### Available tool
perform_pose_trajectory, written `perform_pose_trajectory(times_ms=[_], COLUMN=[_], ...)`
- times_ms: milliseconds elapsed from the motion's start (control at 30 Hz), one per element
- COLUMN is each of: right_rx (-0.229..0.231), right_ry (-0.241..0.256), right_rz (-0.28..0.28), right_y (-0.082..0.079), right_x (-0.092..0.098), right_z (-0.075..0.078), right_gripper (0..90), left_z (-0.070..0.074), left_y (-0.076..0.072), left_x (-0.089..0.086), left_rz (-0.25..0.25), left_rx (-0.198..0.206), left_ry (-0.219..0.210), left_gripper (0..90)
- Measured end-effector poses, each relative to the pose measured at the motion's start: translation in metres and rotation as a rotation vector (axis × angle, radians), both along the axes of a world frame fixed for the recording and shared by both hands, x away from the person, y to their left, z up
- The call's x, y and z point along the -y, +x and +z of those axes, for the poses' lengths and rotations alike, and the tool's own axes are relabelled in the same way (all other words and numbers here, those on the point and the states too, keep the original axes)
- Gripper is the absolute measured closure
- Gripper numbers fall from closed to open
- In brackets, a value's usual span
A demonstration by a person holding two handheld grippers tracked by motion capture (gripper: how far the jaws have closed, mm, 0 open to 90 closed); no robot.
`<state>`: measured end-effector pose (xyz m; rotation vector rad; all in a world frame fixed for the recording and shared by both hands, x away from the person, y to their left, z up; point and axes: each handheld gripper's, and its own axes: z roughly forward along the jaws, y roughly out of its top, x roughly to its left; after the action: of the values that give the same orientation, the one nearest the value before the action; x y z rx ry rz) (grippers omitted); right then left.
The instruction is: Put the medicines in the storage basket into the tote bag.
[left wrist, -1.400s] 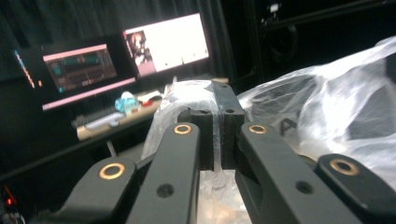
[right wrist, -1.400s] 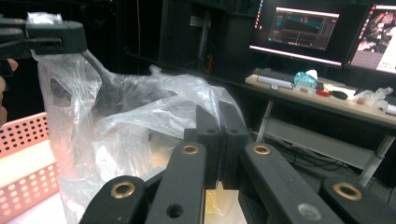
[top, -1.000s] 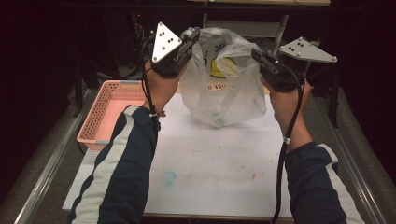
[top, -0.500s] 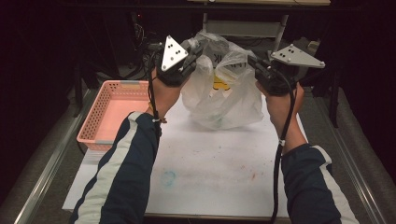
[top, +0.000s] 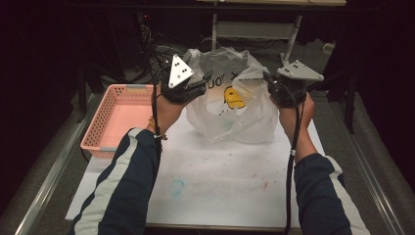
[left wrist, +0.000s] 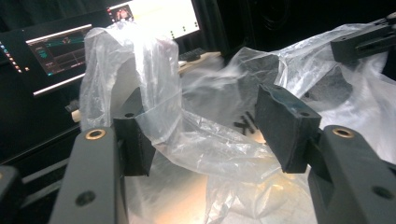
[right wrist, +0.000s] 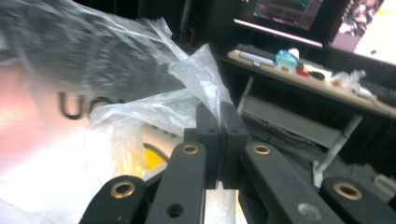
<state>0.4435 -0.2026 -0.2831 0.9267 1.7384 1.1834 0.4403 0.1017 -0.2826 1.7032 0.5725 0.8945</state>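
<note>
**Plastic bag held up at the far side of the table**

A clear plastic bag [top: 230, 105] with a yellow face and dark lettering printed on it stands at the far middle of the table [top: 215, 196], its bottom resting on the white top and its mouth drawn upward.

The right gripper [top: 268, 81] has its jaws clenched tight on a pinch of the bag's rim; in the right gripper view the film [right wrist: 196, 74] rises in a peak straight out of the closed pads. The left gripper [top: 205, 81] is at the bag's other side with its jaws spread wide apart. In the left gripper view a handle loop of the bag [left wrist: 154, 102] drapes over one pad and hangs in the gap, not squeezed.

Both forearms reach forward from the near edge, in dark sleeves with a white stripe, wrists raised above the table and hands level with the bag's top.

The table's white surface carries faint coloured smudges. A pink basket [top: 120, 117] sits at the left edge, well apart from the bag. Beyond the table the room is dark, with lit monitors [left wrist: 60, 49] and a bench [right wrist: 308, 79] of small clutter.
</note>
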Motion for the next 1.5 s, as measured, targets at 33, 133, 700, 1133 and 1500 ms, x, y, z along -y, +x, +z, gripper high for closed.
perform_pose_trajectory(times_ms=[33,133,700,1133,1500], right_rx=[-0.007,-0.031,-0.108,-0.164,-0.069], right_ry=[-0.005,-0.018,-0.024,0.006,0.038], right_rz=[-0.009,-0.042,-0.275,-0.293,-0.188], right_y=[0.003,0.01,0.053,0.052,0.019], right_x=[0.003,0.011,0.077,0.099,0.084], right_z=[-0.002,-0.007,-0.018,-0.039,-0.02], right_gripper=[90.0,90.0,90.0,86.5,48.2], left_z=[-0.001,-0.007,-0.016,-0.07,-0.101], left_y=[0.0,0.003,0.031,0.022,0.01], left_x=[-0.002,-0.007,-0.005,0.011,0.035], left_rz=[0.001,0.002,0.146,0.018,-0.032], left_rx=[-0.005,-0.026,-0.013,-0.141,-0.181], left_ry=[0.009,0.032,0.164,0.099,0.132], left_gripper=[40.6,44.9,47.7,58.0,70.4])
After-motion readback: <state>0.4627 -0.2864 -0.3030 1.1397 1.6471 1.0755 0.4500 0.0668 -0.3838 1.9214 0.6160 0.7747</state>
